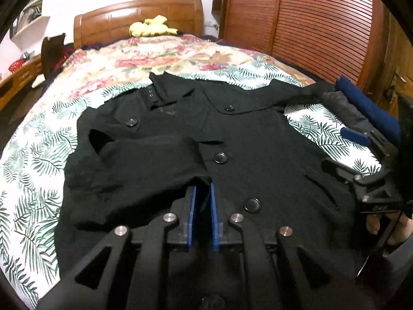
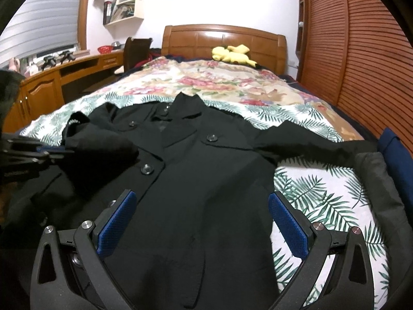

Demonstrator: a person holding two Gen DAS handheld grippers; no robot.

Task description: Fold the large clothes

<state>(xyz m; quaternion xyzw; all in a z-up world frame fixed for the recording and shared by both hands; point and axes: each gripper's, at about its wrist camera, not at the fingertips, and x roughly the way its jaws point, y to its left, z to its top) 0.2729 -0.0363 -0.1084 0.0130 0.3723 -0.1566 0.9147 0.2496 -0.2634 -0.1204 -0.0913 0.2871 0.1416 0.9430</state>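
Left wrist view: the left hand-held gripper (image 1: 202, 206) is pinching the cuff of a sleeve (image 1: 144, 160) between blue pads nearly pressed together.
Coat: a black coat (image 1: 232, 139) is lying face up on the bed (image 1: 38, 160), collar toward the headboard (image 1: 139, 18), its matte woven cloth showing round dark buttons (image 1: 220, 158).
Sleeves: the sleeve in the left hand-held gripper is lying folded across the coat's front; the other sleeve (image 2: 317, 146) is stretching sideways toward the bed's edge.
Right hand-held gripper: the right hand-held gripper (image 2: 201, 222) is hovering with its fingers spread wide over the coat's lower front, blue ribbed pads (image 2: 287, 226) gripping nothing.
Bedding: a leaf-print sheet (image 2: 317, 193) is showing under the coat, with a floral quilt (image 2: 206, 82) beyond it.
Around: a yellow plush toy (image 2: 232, 53) is sitting by the headboard; folded grey (image 2: 387, 201) and navy (image 2: 392, 142) cloths are lying at the bed's edge beside a slatted wooden wardrobe (image 2: 361, 51); a wooden bench (image 2: 77, 69) is standing along the far side.
Writing: small lettering on the hand-held grippers is showing too blurred to read.
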